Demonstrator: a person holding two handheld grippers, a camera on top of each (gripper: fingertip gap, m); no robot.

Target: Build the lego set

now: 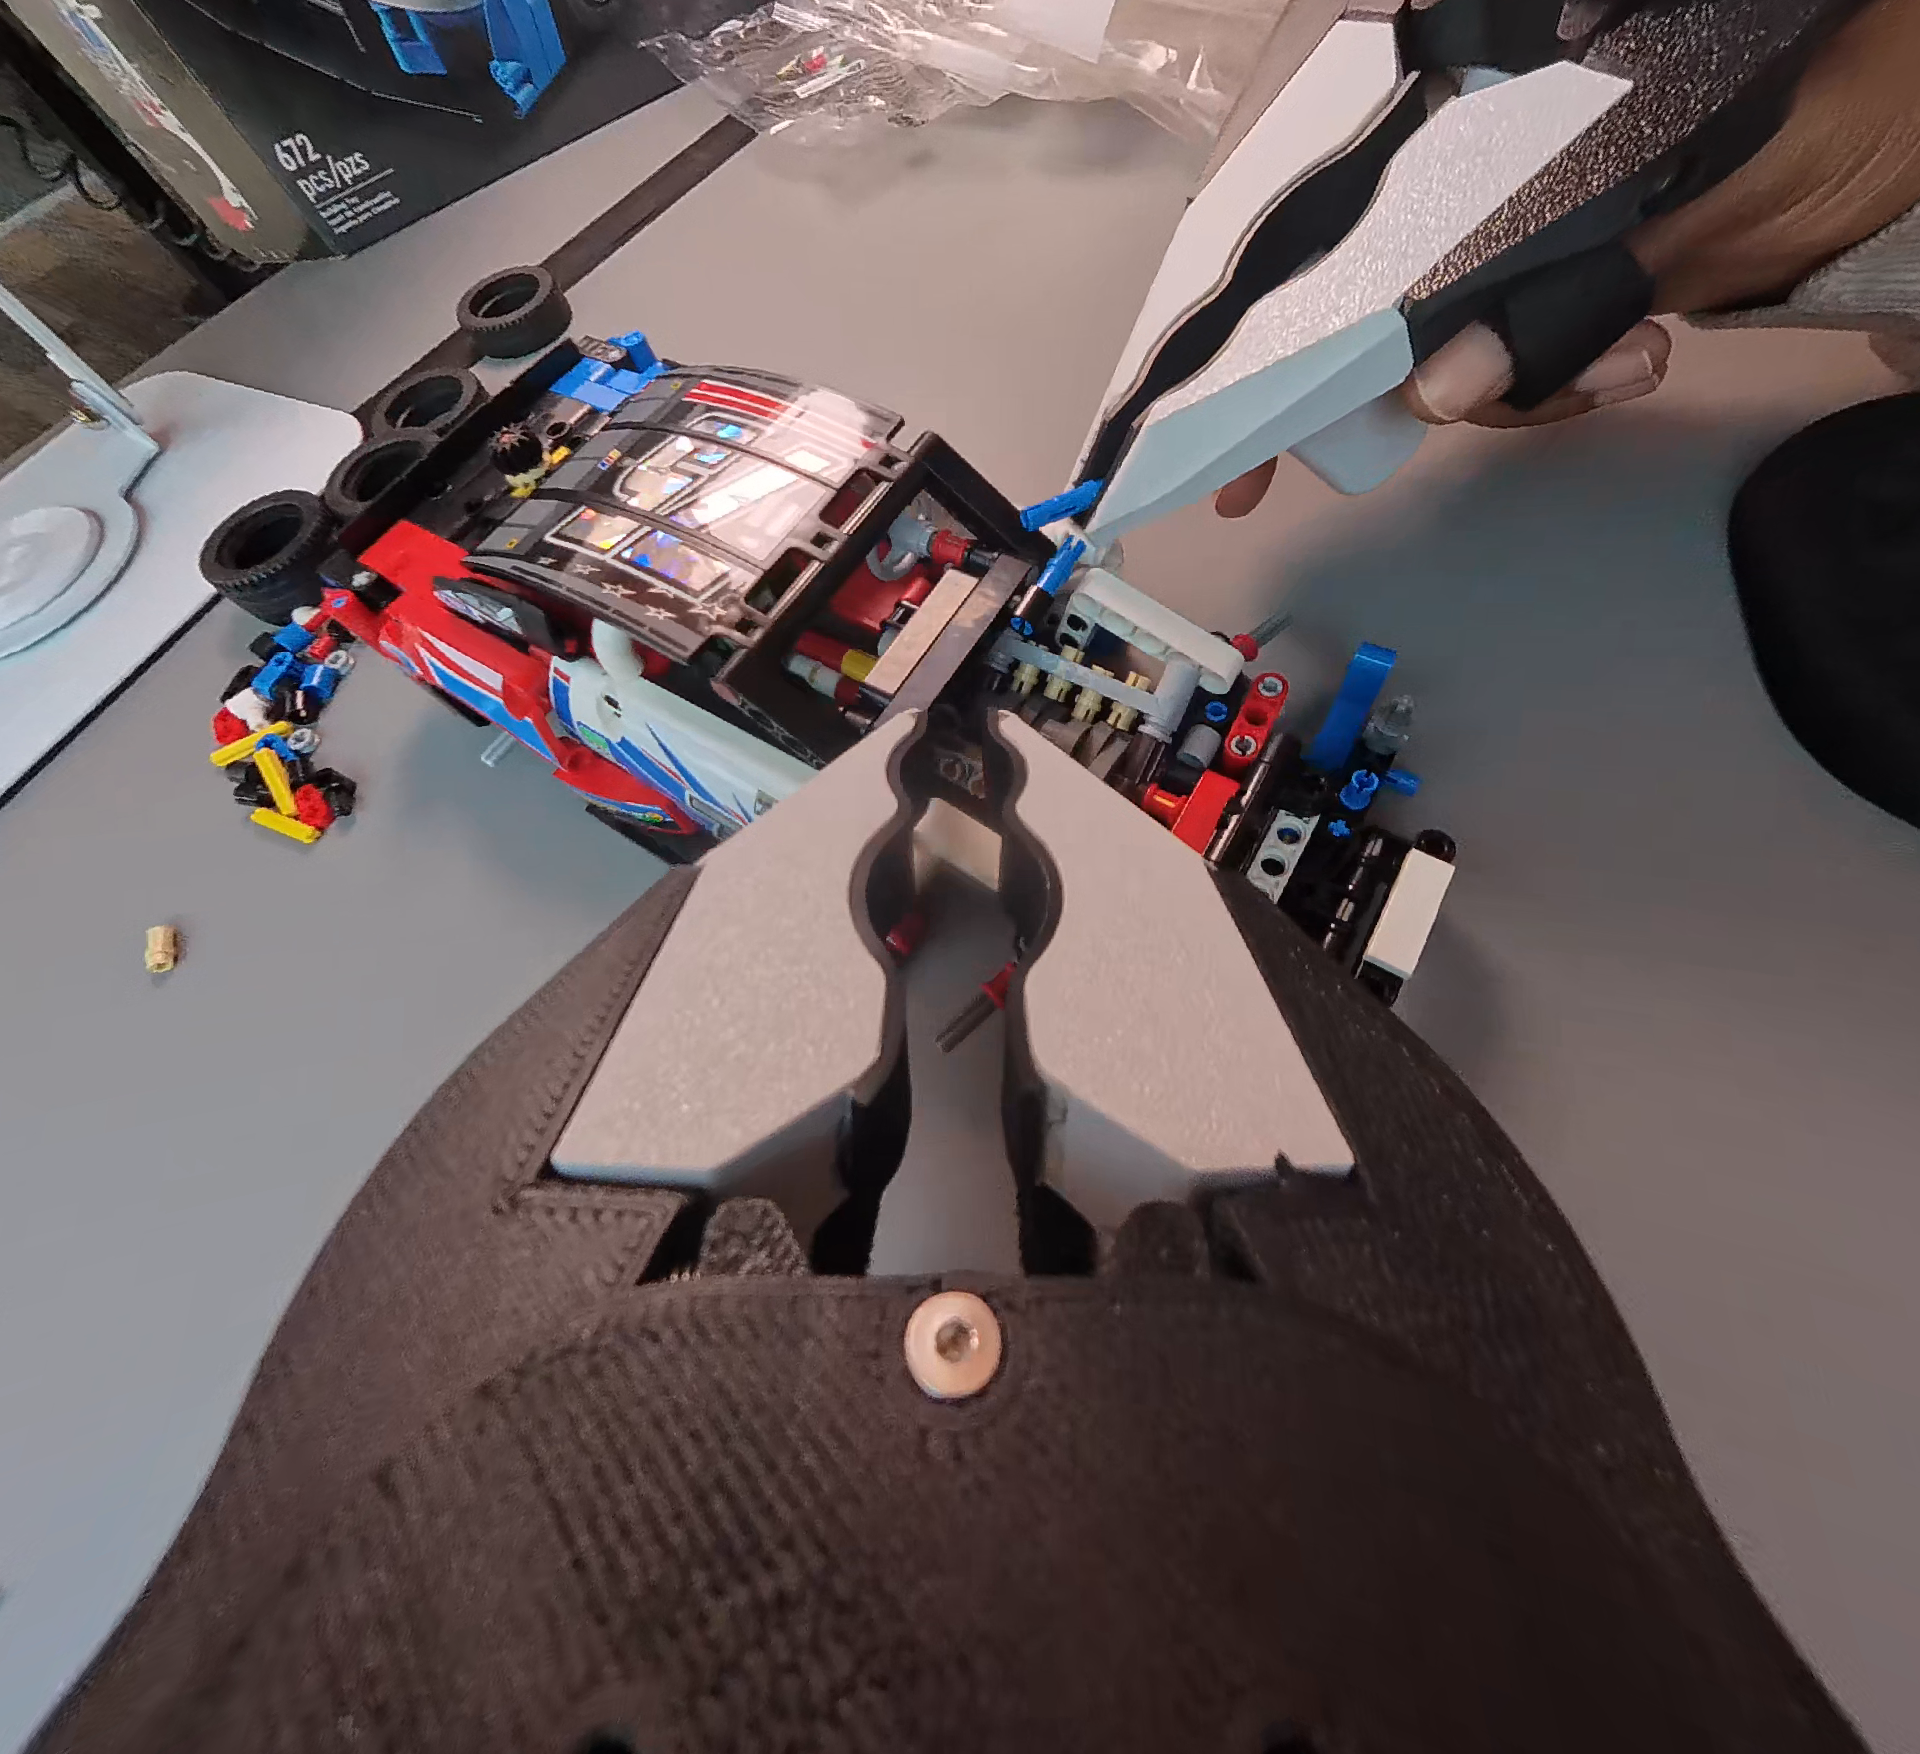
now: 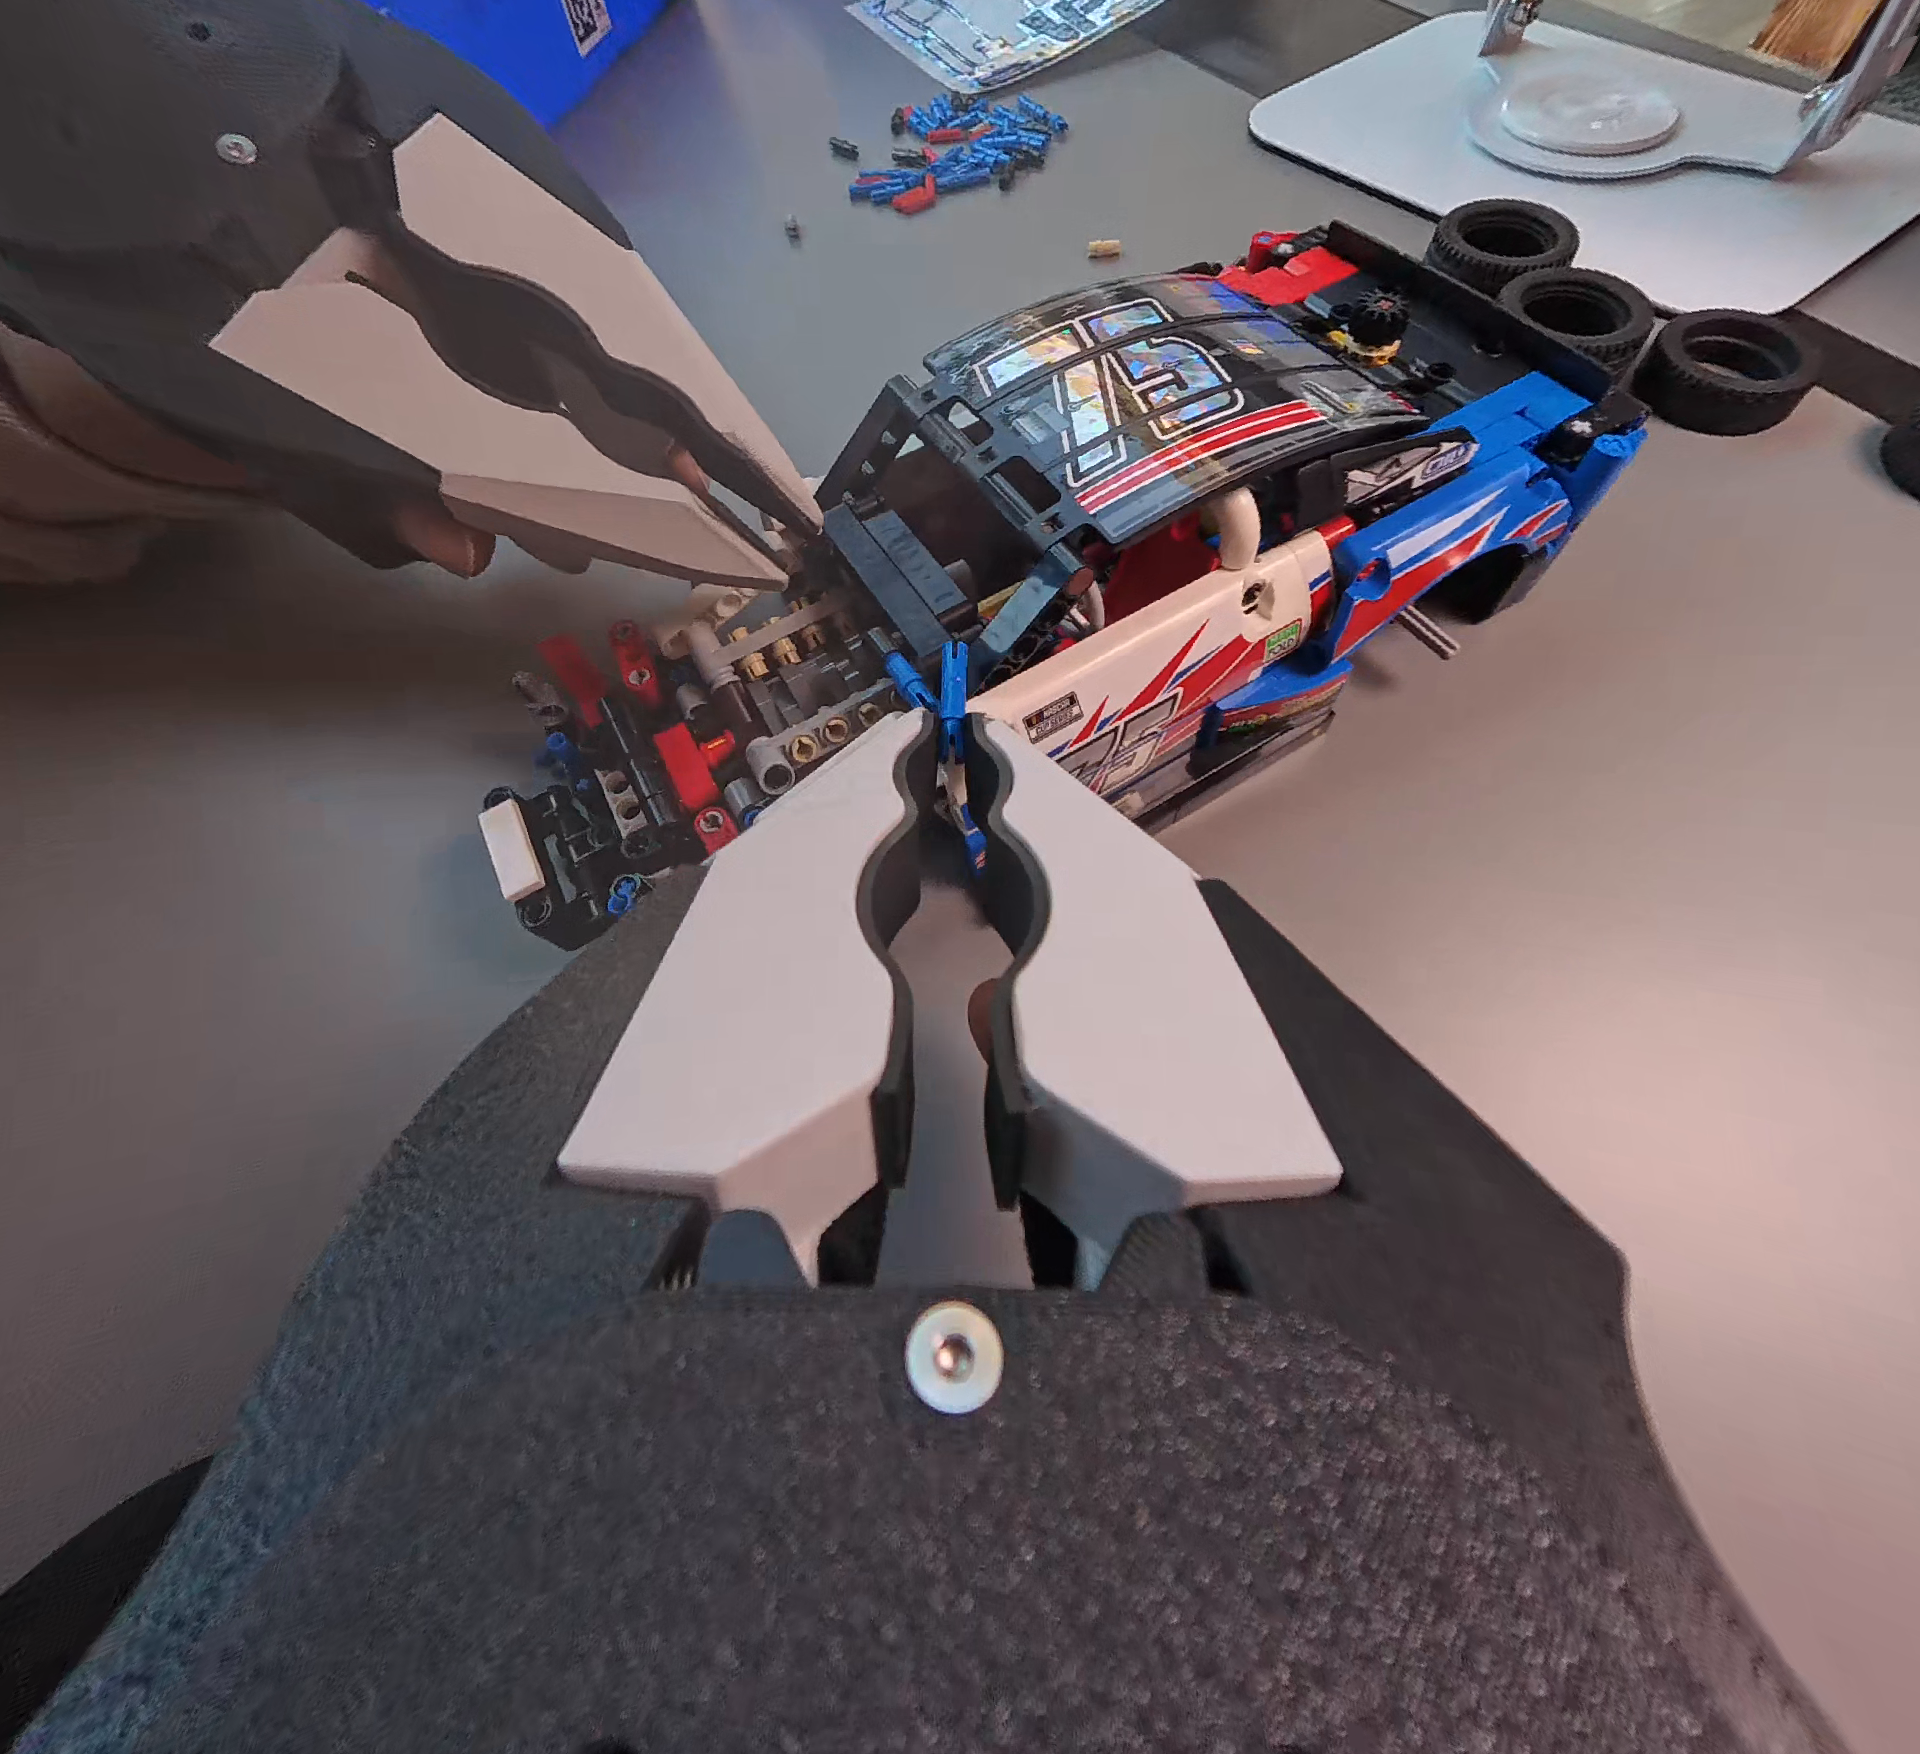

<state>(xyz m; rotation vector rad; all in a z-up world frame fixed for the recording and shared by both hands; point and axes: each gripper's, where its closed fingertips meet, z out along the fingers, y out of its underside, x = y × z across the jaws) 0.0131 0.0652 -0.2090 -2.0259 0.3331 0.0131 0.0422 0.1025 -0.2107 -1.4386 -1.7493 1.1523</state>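
A: How does the lego car [image 2: 1195, 561] look?
B: Red, white and blue, black roof on, engine bare, just ahead of both grippers.
A: Grips?
B: Right gripper [image 2: 948, 736] pinches a blue pin [image 2: 951, 696]; left gripper [image 1: 956, 728] is clenched on the windshield frame [image 1: 883, 582].
A: Room?
B: Loose tires [image 2: 1579, 317] beyond; open table [image 2: 1455, 977] to the right gripper's right.

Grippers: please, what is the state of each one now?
Left gripper: shut on the car's black frame.
Right gripper: shut on a blue pin.
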